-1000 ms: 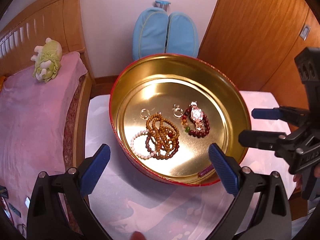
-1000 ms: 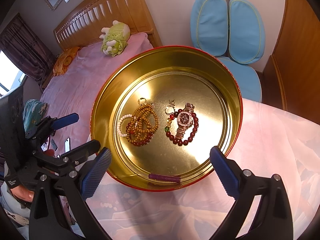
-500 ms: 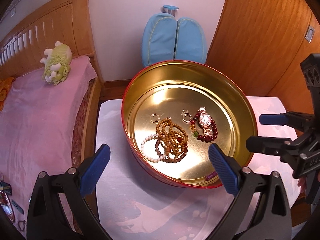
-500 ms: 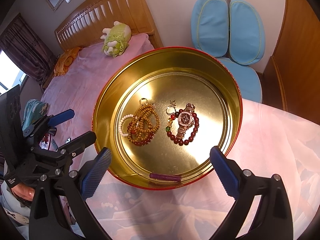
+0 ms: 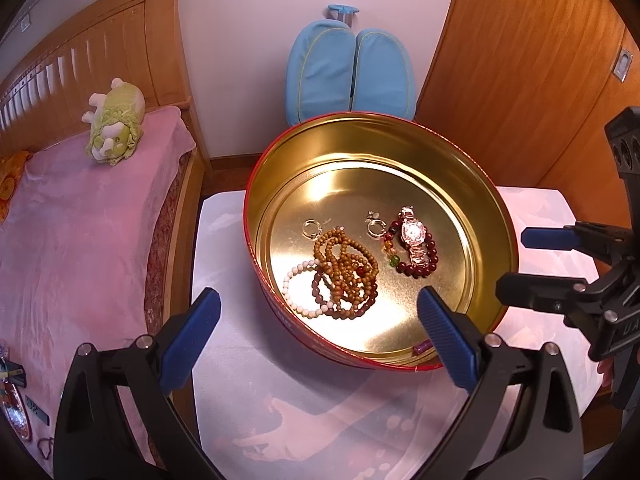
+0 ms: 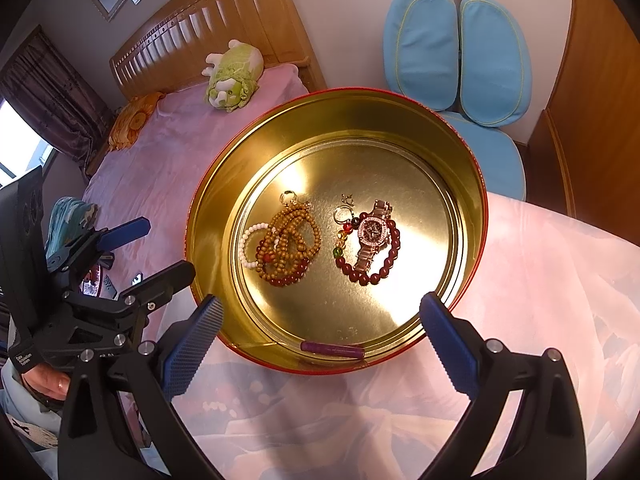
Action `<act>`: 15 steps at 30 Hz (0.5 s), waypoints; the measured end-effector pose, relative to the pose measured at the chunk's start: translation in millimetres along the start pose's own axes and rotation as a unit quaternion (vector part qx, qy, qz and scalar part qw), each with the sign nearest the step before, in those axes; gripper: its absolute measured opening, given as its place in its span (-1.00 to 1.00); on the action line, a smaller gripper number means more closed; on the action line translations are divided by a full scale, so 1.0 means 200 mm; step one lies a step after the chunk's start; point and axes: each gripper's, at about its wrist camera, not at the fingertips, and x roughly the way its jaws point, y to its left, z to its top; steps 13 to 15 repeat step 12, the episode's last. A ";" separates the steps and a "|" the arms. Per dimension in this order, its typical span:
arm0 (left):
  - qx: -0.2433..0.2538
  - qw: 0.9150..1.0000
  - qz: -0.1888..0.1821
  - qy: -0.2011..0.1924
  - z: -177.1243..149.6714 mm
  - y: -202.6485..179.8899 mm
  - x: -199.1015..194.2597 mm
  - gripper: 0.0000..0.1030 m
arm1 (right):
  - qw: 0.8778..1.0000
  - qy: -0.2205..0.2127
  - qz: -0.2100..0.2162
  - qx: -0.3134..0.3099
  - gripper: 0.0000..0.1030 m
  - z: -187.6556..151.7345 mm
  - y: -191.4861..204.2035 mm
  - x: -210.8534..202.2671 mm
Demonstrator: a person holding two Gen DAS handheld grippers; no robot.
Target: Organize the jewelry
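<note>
A round gold tin with a red outside stands on the cloth-covered table. Inside lie a pile of brown bead bracelets with a white bead bracelet, two silver rings, a rose-gold watch on a dark red bead bracelet, and a purple tube at the near wall. My left gripper is open and empty at the tin's left front. My right gripper is open and empty at its near edge.
A pink-covered bed with a green plush toy lies left of the table. A blue chair stands behind the tin by the wall. Wooden cabinet doors are at the right. The table's left edge is close to the bed.
The left gripper has drawn back and shifted left, so the tin sits further right in its view. The right gripper has barely moved. Both stay open; the jewelry has not moved.
</note>
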 end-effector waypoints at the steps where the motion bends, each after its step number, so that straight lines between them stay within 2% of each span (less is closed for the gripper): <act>1: 0.000 1.000 0.000 0.000 0.00 0.00 0.00 0.86 | 1.000 0.000 0.001 0.000 0.92 -0.01 0.00 0.00; 15: 0.023 0.999 0.021 0.019 -0.02 -0.13 -0.04 0.86 | 0.999 -0.018 0.023 0.020 0.93 -0.11 -0.07 -0.07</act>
